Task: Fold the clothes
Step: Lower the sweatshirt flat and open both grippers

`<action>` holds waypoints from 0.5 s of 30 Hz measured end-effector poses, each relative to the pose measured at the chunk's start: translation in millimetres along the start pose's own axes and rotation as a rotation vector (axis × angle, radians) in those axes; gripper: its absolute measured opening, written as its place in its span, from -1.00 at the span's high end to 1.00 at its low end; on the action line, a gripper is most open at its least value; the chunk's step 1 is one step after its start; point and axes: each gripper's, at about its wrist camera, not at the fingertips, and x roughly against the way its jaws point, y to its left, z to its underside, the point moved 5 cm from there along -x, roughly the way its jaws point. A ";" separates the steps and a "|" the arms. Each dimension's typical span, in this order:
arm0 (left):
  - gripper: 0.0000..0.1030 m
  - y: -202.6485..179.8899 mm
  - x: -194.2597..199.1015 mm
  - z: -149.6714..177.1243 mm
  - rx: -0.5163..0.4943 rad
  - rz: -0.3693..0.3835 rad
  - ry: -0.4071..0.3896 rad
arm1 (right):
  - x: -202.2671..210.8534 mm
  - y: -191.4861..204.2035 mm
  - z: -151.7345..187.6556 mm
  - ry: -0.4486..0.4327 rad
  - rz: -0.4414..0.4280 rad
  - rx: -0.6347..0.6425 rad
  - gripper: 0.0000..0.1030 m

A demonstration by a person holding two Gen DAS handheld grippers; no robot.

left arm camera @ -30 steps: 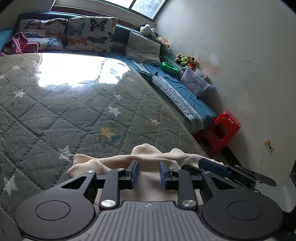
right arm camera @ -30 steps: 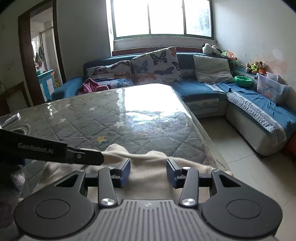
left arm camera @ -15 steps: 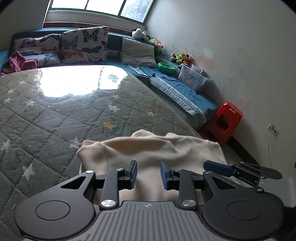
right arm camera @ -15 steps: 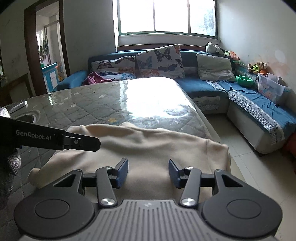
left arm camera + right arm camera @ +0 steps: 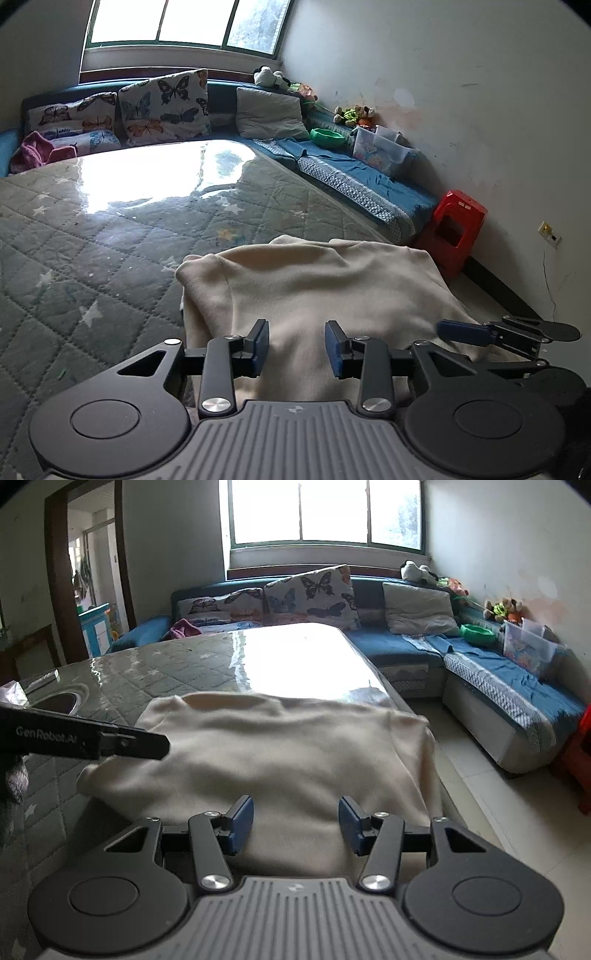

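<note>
A cream garment [image 5: 325,288] lies spread on the quilted grey table top [image 5: 92,258], its right side hanging over the table's right edge. In the right wrist view the same garment [image 5: 280,753] fills the middle. My left gripper [image 5: 297,343] hovers over the garment's near part, open, blue pads apart with only cloth seen beneath. My right gripper [image 5: 295,823] is open too, over the garment's near right part. The right gripper's fingers [image 5: 461,328] show at the left wrist view's right side. The left gripper's finger [image 5: 110,738] crosses the right wrist view's left.
A blue corner sofa [image 5: 517,686] with butterfly cushions [image 5: 162,103] wraps the far and right sides. A red stool [image 5: 456,229] stands by the wall at right. A round recess [image 5: 59,701] sits in the table's far left. Tiled floor [image 5: 498,812] lies to the right.
Both grippers have drawn back and up from the garment, so much more of it shows, spread flat. The right gripper's fingers stand wider apart than before.
</note>
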 end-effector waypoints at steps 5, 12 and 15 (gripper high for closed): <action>0.29 0.4 2.3 12.5 -0.032 -0.022 0.008 | 10.7 -7.4 14.1 0.013 0.018 -0.008 -0.01; 0.29 4.4 11.4 16.1 -0.016 -0.020 -0.003 | 16.5 -13.6 -4.0 -0.031 0.027 0.010 -0.01; 0.29 7.3 11.9 19.7 -0.011 -0.029 0.000 | 11.3 -16.5 -7.8 -0.032 0.029 0.013 -0.01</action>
